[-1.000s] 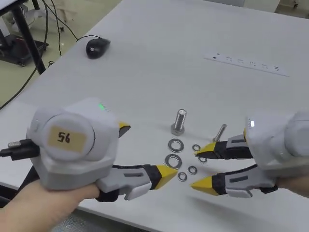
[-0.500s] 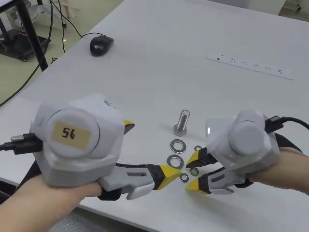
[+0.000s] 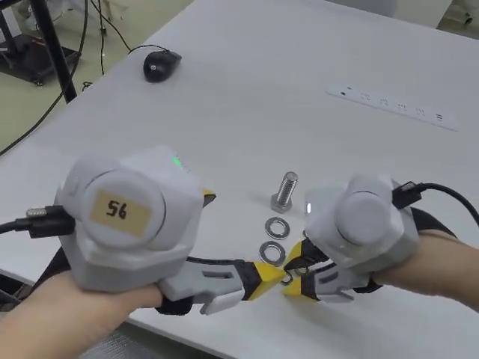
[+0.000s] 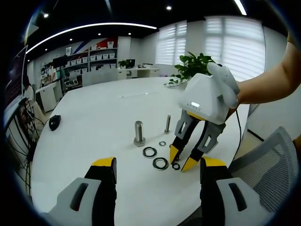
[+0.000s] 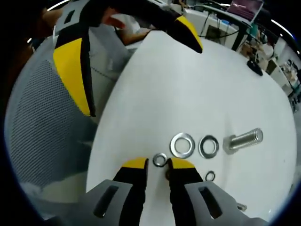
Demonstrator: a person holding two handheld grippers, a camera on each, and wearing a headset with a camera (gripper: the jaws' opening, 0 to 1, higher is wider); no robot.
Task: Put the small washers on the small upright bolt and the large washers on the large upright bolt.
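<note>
Right gripper [image 5: 159, 164] is low over a small washer [image 5: 160, 160], jaws narrowed to a slim gap around it. Can't tell if it's pinched yet. Left gripper [image 4: 159, 163] is wide, holding nothing. The washer looks thin, light and slick, and it lies flat, so pinch across the outer rim; it'll likely skate or flip. Target small bolt [image 4: 168, 124] stands near, beside the large bolt [image 4: 138, 133].

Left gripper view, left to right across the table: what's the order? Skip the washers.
mouse → large bolt → small bolt → right gripper
</note>
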